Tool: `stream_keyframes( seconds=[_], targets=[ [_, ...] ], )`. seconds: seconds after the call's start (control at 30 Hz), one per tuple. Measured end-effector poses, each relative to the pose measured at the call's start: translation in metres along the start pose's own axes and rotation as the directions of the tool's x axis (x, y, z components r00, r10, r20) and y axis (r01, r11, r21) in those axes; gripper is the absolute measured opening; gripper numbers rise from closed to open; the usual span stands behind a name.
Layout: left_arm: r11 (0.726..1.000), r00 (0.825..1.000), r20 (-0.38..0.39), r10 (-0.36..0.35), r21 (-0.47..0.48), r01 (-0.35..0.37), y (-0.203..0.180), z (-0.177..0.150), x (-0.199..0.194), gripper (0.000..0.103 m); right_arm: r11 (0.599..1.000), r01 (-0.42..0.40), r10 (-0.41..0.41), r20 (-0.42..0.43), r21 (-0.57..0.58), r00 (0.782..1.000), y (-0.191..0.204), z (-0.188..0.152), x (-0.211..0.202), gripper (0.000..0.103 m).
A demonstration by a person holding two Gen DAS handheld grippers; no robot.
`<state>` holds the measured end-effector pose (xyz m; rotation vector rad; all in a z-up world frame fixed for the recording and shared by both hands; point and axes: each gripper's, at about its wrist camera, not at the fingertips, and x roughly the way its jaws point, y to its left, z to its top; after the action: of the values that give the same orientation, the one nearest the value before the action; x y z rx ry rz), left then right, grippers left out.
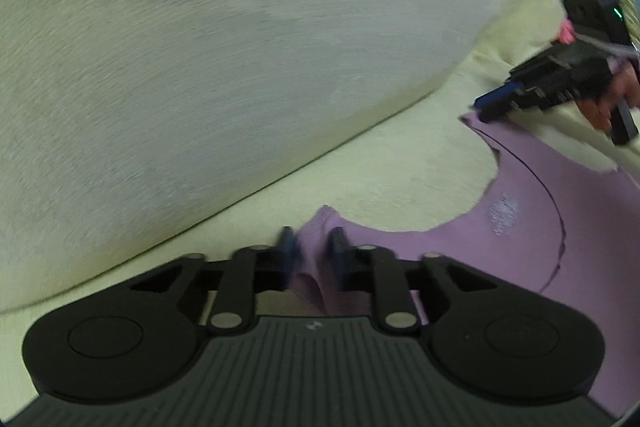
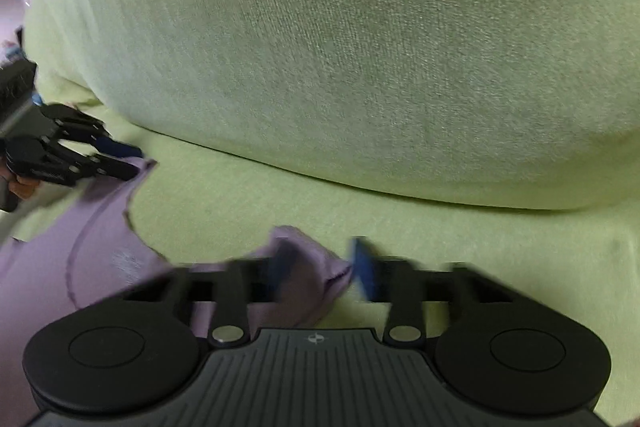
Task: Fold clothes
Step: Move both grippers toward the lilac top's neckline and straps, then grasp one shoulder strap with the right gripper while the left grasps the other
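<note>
I have the lilac sleeveless knit top lying flat on the pale green sofa seat, its neckline edge facing the backrest cushion. My left gripper is pinching one shoulder strap, with the fabric bunched between the pads. My right gripper is pinching the other strap, though blur smears its blue pads. The strap-to-strap line runs across between the two grippers, and the body of the top extends back toward me. I judge the next fold must carry both straps toward the hem.
</note>
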<state>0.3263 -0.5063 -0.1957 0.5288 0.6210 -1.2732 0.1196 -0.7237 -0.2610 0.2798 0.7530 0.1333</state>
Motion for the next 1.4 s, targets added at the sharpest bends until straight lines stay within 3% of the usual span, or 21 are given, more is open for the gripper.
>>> stream_keyframes(
  seconds=[0.13, 0.23, 0.4, 0.53, 0.67, 0.77, 0.83, 0.97, 1.03, 1.1, 1.23, 1.37, 1.4],
  targets=[
    [0.998, 0.999, 0.000, 0.037, 0.058, -0.037, -0.014, 0.005, -0.003, 0.002, 0.999, 0.017, -0.017, 0.006, -0.042, 1.000, 0.008, 0.001, -0.007, 0.004],
    [0.993, 0.996, 0.041, 0.083, 0.085, -0.086, -0.026, 0.008, -0.025, 0.002, 0.995, 0.062, -0.055, 0.097, -0.075, 0.994, 0.025, -0.001, -0.031, 0.004],
    [0.990, 0.981, 0.168, 0.094, 0.091, -0.111, -0.075, -0.001, -0.109, 0.002, 0.971, 0.145, -0.083, 0.304, -0.189, 0.949, 0.080, -0.029, -0.113, 0.004],
    [0.990, 0.975, 0.211, 0.075, 0.102, -0.098, -0.138, -0.040, -0.173, 0.003, 0.917, 0.230, -0.099, 0.371, -0.327, 0.923, 0.140, -0.085, -0.178, 0.004],
    [0.993, 0.985, 0.161, 0.061, 0.088, -0.076, -0.200, -0.101, -0.208, 0.004, 0.865, 0.260, -0.122, 0.323, -0.430, 0.939, 0.194, -0.157, -0.217, 0.004],
    [0.995, 0.993, 0.100, 0.060, 0.069, -0.067, -0.243, -0.144, -0.225, 0.011, 0.835, 0.268, -0.167, 0.243, -0.480, 0.955, 0.228, -0.211, -0.230, 0.010],
    [0.993, 0.995, 0.071, 0.076, 0.080, -0.081, -0.268, -0.167, -0.235, 0.018, 0.804, 0.301, -0.226, 0.204, -0.514, 0.952, 0.250, -0.243, -0.236, 0.025],
    [0.963, 0.984, 0.037, 0.174, 0.200, -0.178, -0.300, -0.185, -0.246, 0.020, 0.738, 0.361, -0.324, 0.170, -0.570, 0.931, 0.280, -0.280, -0.248, 0.030],
    [0.927, 0.972, 0.032, 0.232, 0.296, -0.231, -0.311, -0.182, -0.241, 0.020, 0.688, 0.398, -0.369, 0.180, -0.607, 0.912, 0.288, -0.284, -0.247, 0.034],
    [0.871, 0.957, 0.047, 0.285, 0.405, -0.279, -0.317, -0.184, -0.235, 0.031, 0.618, 0.424, -0.406, 0.192, -0.662, 0.893, 0.294, -0.285, -0.238, 0.035],
    [0.689, 0.926, 0.076, 0.370, 0.646, -0.329, -0.328, -0.196, -0.213, 0.032, 0.452, 0.440, -0.453, 0.225, -0.776, 0.863, 0.306, -0.286, -0.210, 0.035],
    [0.502, 0.903, 0.123, 0.412, 0.796, -0.337, -0.330, -0.216, -0.194, 0.031, 0.311, 0.427, -0.469, 0.254, -0.849, 0.846, 0.302, -0.291, -0.183, 0.033],
    [0.473, 0.902, 0.130, 0.413, 0.815, -0.334, -0.330, -0.218, -0.191, 0.029, 0.287, 0.419, -0.470, 0.255, -0.861, 0.845, 0.300, -0.292, -0.179, 0.033]
  ],
)
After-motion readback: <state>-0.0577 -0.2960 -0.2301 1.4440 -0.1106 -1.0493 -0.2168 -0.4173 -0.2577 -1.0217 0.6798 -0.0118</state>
